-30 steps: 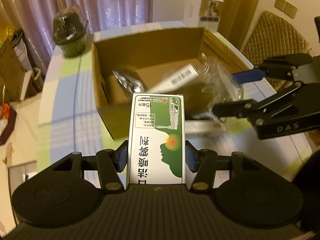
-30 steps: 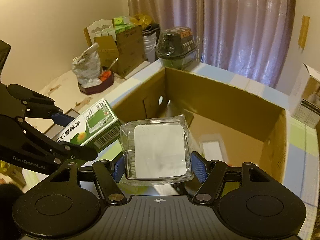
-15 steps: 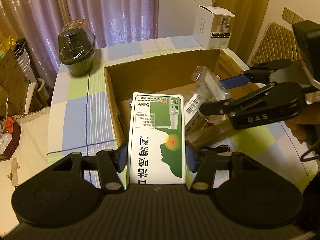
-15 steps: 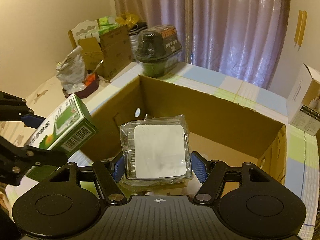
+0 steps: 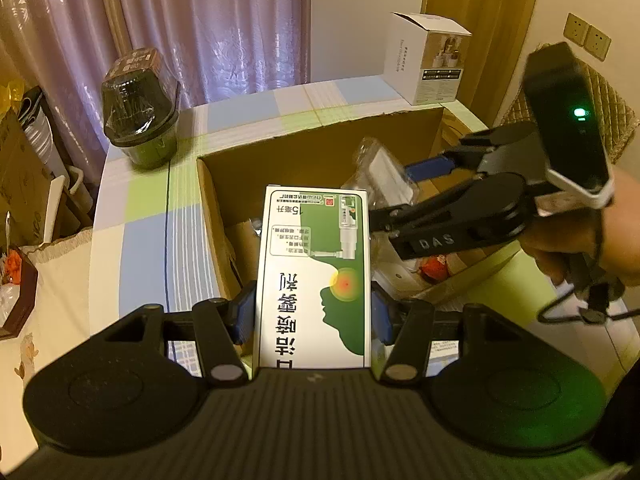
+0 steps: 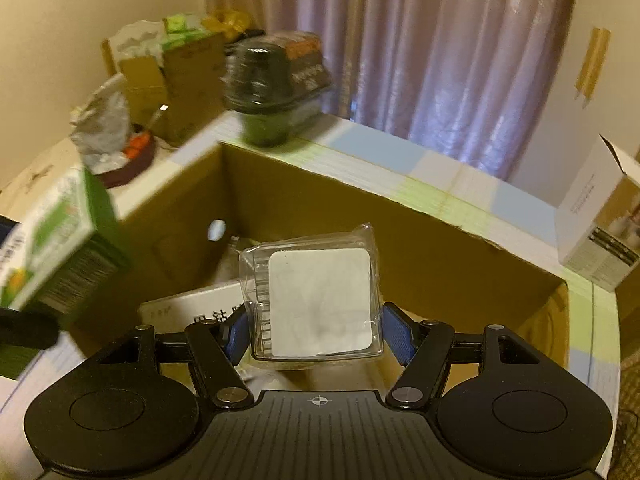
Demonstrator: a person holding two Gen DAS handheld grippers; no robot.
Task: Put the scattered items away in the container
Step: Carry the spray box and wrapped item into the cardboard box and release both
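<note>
We hold two items over the cardboard box [image 6: 400, 232] on the counter [image 5: 132, 240]: left gripper [image 5: 312, 312] jaws clamped on the green carton [image 5: 316, 276], right gripper [image 6: 316, 332] jaws clamped on the clear packet [image 6: 316, 300], neither dropped yet, with some items already inside and, beyond, the dark tub [image 5: 140, 120] and white box [image 5: 428, 64] outside.

A dark lidded tub [image 5: 138, 120] stands at upper left on the checked tablecloth [image 5: 132, 216]. A white carton [image 5: 428, 64] stands upper right. Purple curtains [image 5: 200, 20] hang behind.
</note>
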